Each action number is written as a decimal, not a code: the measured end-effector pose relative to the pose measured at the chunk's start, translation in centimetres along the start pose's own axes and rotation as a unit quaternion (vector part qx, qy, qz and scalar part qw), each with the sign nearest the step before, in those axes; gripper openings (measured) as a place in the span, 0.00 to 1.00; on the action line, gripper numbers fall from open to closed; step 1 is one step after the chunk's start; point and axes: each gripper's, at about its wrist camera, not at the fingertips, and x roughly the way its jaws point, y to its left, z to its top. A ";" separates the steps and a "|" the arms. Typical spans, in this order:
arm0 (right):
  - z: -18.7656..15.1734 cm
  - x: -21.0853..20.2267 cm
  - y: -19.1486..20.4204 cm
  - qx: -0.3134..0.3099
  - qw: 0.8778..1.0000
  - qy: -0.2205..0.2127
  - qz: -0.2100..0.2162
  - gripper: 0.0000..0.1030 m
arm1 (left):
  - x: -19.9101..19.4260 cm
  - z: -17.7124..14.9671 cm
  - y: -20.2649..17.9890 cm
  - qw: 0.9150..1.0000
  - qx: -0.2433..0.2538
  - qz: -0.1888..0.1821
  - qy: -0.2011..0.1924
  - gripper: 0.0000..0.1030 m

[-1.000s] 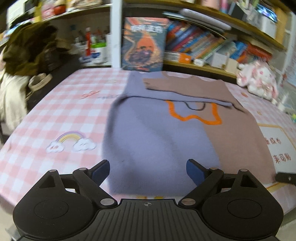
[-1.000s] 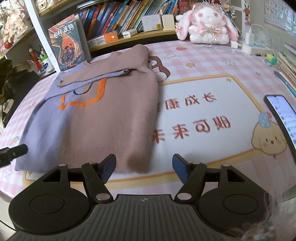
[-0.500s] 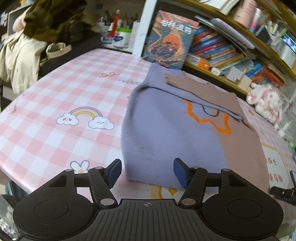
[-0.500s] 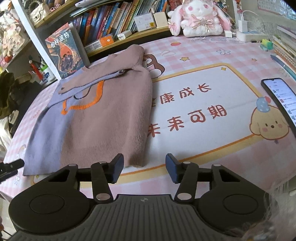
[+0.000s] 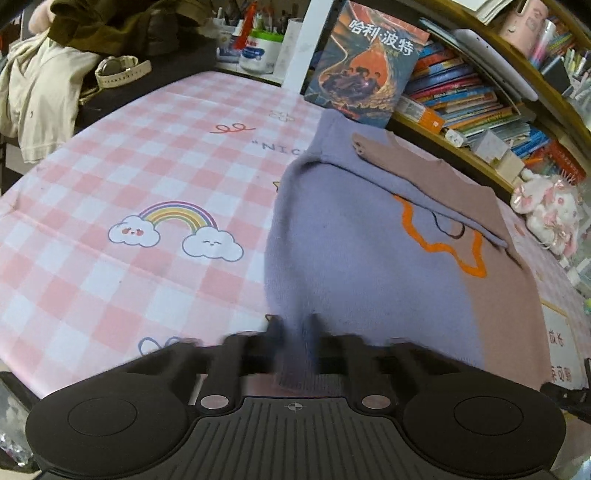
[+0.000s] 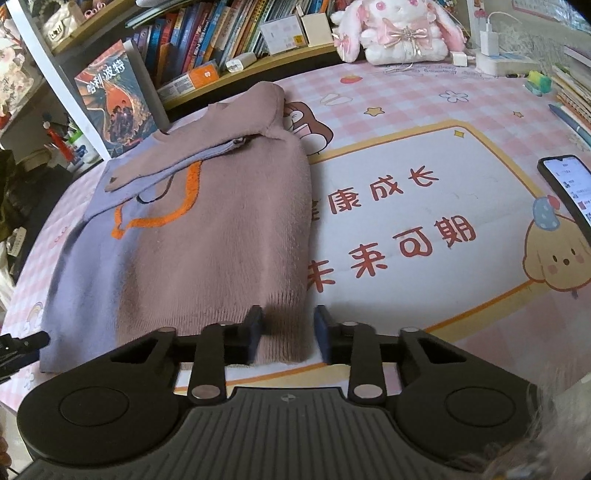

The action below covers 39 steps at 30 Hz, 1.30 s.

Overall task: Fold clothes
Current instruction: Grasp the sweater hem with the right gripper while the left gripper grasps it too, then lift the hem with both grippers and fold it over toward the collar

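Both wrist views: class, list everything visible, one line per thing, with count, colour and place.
sweater: one, lilac and brown, flat on the table, sleeves folded in.
table: one, pink-checked cover.
upright book: one, blue and orange, beyond the collar.
plush rabbit: one, pink and white, far edge.
phone: one, black, screen lit, right edge.
left gripper: one, black, just closed on the lilac hem corner.
right gripper: one, black, jaws just closing, brown hem corner between them, not yet pinched.

Left gripper (clamped) on sweater hem
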 end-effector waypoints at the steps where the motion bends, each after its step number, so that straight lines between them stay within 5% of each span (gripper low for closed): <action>1: 0.1 0.1 0.1 0.000 1.000 0.001 -0.001 0.11 | -0.2 0.1 -0.2 1.000 0.003 -0.003 -0.006 0.03; 4: 0.4 -0.2 0.7 -0.004 1.000 -0.006 0.011 0.06 | -1.3 0.4 -1.5 0.999 0.033 -0.026 -0.035 0.03; 7: 0.9 -1.4 1.8 -0.014 0.997 -0.035 0.073 0.06 | -1.2 0.7 -2.7 0.997 0.057 -0.042 -0.030 0.04; 11: 1.1 -0.7 2.6 -0.024 0.997 -0.022 0.063 0.06 | -0.6 0.8 -2.3 0.998 0.044 -0.040 -0.008 0.11; 16: 0.8 0.2 1.5 0.009 0.999 0.000 0.044 0.17 | -0.4 0.5 -1.2 0.999 0.019 -0.044 0.015 0.42; 18: 0.7 0.6 1.0 0.026 0.999 0.008 0.045 0.26 | -0.2 0.5 -0.9 0.999 0.010 -0.047 0.023 0.42; 29: 0.7 1.5 0.6 0.074 0.995 0.019 0.071 0.27 | 0.7 0.5 0.8 0.997 -0.037 -0.063 0.034 0.37; 30: 0.6 1.6 0.6 0.075 0.994 0.018 0.074 0.27 | 0.8 0.5 0.8 0.997 -0.037 -0.065 0.034 0.34; 32: 0.6 1.7 0.7 0.071 0.995 0.021 0.073 0.18 | 1.0 0.4 1.1 0.996 -0.040 -0.067 0.038 0.11; 39: -0.1 0.9 -0.2 0.085 0.995 0.014 0.052 0.09 | 0.4 -0.1 2.2 0.994 -0.066 -0.081 0.037 0.04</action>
